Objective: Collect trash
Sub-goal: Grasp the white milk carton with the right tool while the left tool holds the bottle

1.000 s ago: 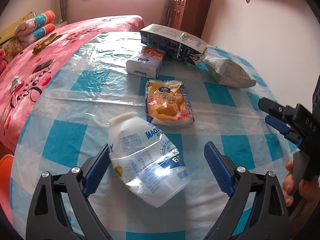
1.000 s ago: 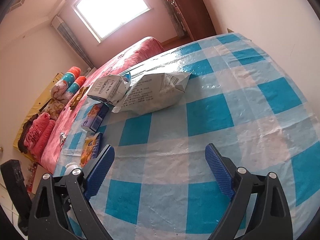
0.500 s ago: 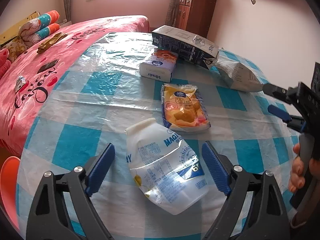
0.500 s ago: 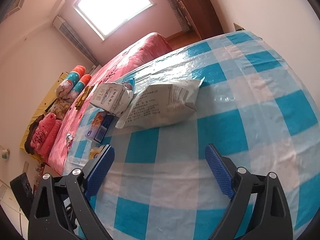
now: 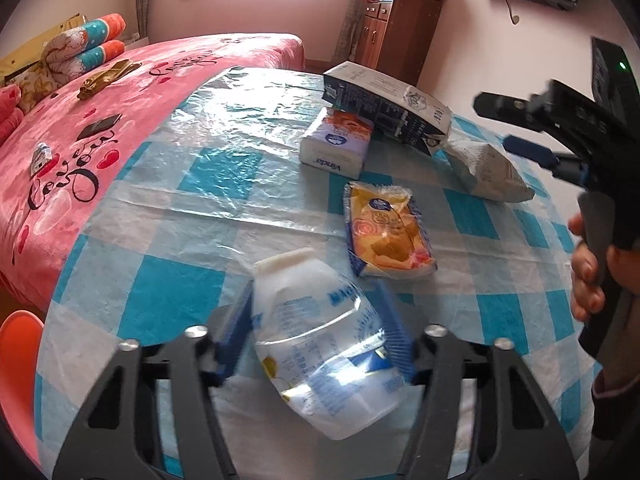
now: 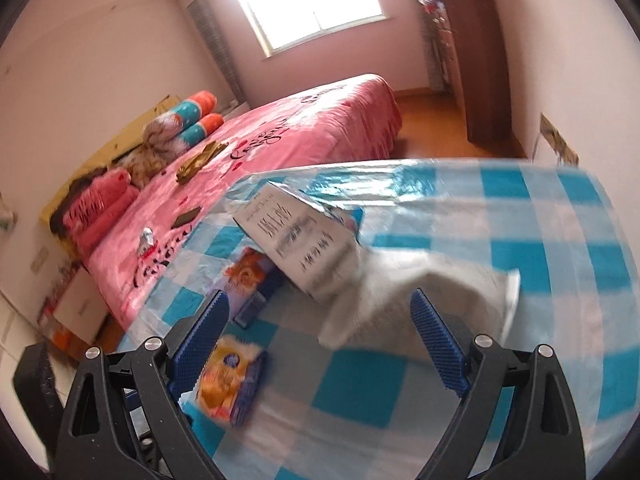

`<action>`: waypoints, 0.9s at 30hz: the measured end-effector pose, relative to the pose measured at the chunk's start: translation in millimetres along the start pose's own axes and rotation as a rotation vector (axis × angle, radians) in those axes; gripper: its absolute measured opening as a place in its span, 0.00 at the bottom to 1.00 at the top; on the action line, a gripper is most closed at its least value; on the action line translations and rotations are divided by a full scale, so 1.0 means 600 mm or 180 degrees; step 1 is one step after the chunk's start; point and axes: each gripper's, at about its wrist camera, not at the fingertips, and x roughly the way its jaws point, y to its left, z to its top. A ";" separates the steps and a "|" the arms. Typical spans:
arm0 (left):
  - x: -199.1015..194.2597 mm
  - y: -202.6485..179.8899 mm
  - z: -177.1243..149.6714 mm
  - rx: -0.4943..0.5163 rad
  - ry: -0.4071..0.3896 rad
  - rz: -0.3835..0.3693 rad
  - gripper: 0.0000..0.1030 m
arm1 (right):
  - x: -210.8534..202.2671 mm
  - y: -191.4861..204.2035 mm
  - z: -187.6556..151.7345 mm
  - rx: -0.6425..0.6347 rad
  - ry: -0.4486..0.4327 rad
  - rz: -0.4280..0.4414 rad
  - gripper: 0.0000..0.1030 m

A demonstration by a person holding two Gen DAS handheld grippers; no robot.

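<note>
A crushed white plastic bottle [image 5: 320, 340] lies on the blue-and-white checked table [image 5: 180, 200]. My left gripper [image 5: 320, 334] is closing on it, and both blue pads touch the bottle's sides. Beyond it lie an orange snack packet [image 5: 386, 232], a tissue pack [image 5: 338, 144], a flattened milk carton [image 5: 388, 100] and a white bag [image 5: 488, 168]. My right gripper [image 6: 320, 332] is open and holds nothing. It hovers above the table, facing the white bag [image 6: 420, 300] and the carton [image 6: 300, 240]. In the left wrist view the right gripper [image 5: 494, 123] is at the right edge, held by a hand.
A pink bed [image 5: 80, 120] runs along the table's left side, with pillows and small items on it. An orange seat [image 5: 16, 344] shows at the lower left. A brown cabinet [image 5: 396, 36] stands by the far wall. The snack packet [image 6: 228, 384] lies near my right gripper's left finger.
My left gripper's jaws have closed in from wide open onto the bottle's sides. My right gripper has risen and rolled, and now faces the carton and the white bag.
</note>
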 end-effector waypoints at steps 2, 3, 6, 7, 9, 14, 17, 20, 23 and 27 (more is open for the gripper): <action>0.000 0.007 0.003 -0.0024 0.0009 -0.0046 0.51 | 0.017 0.010 0.013 -0.0147 0.0036 -0.0021 0.88; 0.001 0.009 0.005 -0.0027 0.0008 -0.0052 0.47 | 0.025 0.014 0.017 -0.0201 0.0053 -0.0034 0.88; 0.003 0.017 0.008 -0.0024 0.0018 -0.0092 0.44 | 0.053 0.023 0.032 -0.0360 0.0112 -0.0076 0.88; 0.003 0.018 0.009 -0.0012 0.0025 -0.0108 0.44 | 0.063 0.025 0.035 -0.0390 0.0135 -0.0084 0.88; 0.004 0.021 0.010 0.0011 0.0033 -0.0131 0.44 | 0.079 0.028 0.043 -0.0461 0.0170 -0.0083 0.88; 0.006 0.021 0.013 0.0147 0.0052 -0.0162 0.49 | 0.118 0.039 0.055 -0.0659 0.0318 -0.0067 0.88; 0.007 0.017 0.013 0.0215 0.0064 -0.0138 0.62 | 0.131 0.052 0.052 -0.0849 0.0324 -0.0141 0.88; 0.008 0.006 0.008 0.0354 0.0087 -0.0025 0.72 | 0.141 0.060 0.048 -0.0954 0.0328 -0.0176 0.88; 0.007 0.000 0.003 0.0439 0.0083 0.0041 0.74 | 0.142 0.068 0.040 -0.1068 0.0276 -0.0230 0.84; 0.006 -0.003 0.001 0.0430 0.0089 0.0123 0.74 | 0.148 0.074 0.026 -0.1153 0.0309 -0.0301 0.65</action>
